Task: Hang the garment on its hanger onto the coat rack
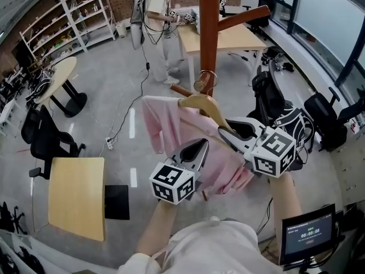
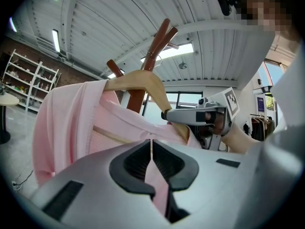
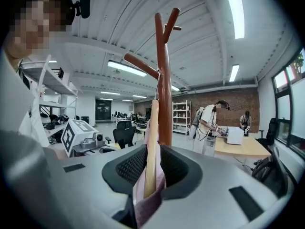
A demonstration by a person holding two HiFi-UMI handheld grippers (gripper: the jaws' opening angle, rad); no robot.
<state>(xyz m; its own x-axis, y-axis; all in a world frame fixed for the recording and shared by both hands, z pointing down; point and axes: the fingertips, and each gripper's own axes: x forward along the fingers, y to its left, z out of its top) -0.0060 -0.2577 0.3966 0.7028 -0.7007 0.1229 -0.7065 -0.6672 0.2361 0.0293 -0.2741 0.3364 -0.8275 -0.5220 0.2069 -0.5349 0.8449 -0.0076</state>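
**Seating the Hanger Hook on the Coat Rack**

**Present condition**

- The right claw point(image 1: 239, 131) is clamped on one wooden arm of the hanger point(image 1: 202, 104). A fold of pink cloth is caught in the same grip.
- The left claw point(image 1: 193, 153) is closed on a thin fold of the pink garment point(image 1: 165, 127), lower down than the hanger.
- The garment is draped on the hanger. Both are held in the air, directly in front of the coat rack point(image 1: 209, 33).
- The metal hook point(image 1: 206, 80) sits close against the pole of the rack, beside a short lower peg point(image 1: 181, 89). It cannot be told whether the hook is already over that peg.

**Recommended procedure (judged from the above)**

1. Steer with the right claw only. It holds the rigid part, so it sets the hook's height and angle.
2. Keep the open side of the hook turned toward the chosen peg. Gripping one arm makes the hanger tend to tip, so level it before moving in.
3. Raise the hook above the tip of the peg, carry it over, then lower it until the peg bears the weight.
4. Use the left claw to hold the cloth clear of the pole and peg. Do not pull downward, as the garment could slide off the free arm of the hanger.
5. Release the cloth first and the hanger arm second, and only once the hook is seen to rest on the peg.

**Caution**

The cloth pinched with the hanger arm may drag when the right claw lets go.
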